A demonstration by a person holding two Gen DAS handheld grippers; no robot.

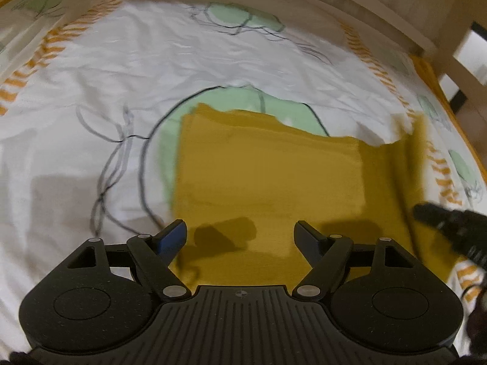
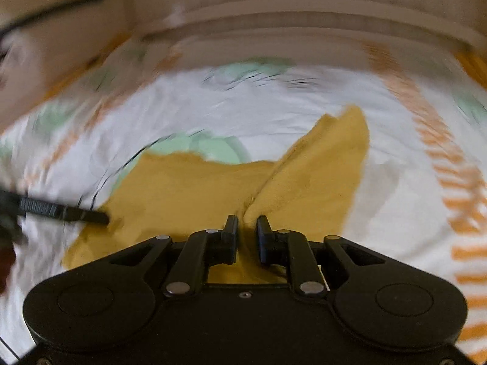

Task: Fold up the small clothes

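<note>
Here the largest surface is a bed covered by a white cotton-like sheet, lightly creased, printed with pale green rounded patches outlined in thin black line and bands of orange dashes. A pale wooden bed frame curves along the far edge.

On the sheet lies the mustard-yellow cloth, a soft matte knit, folded into a roughly rectangular layered panel with a slightly ragged far edge; it partly covers one green patch. Its right portion is raised off the sheet in a long upright fold.

The left gripper, black ribbed plastic with blue-faced pads, hovers over the near edge of the cloth with fingers spread wide, holding nothing; their shadows fall on the fabric. In the right wrist view it enters from the left side, its tip at the cloth's left edge.

The right gripper has its fingers drawn narrow, pinching a bunched fold of the cloth, which rises beyond them as a tapering flap. That view is motion-blurred, so fine texture cannot be judged.
</note>
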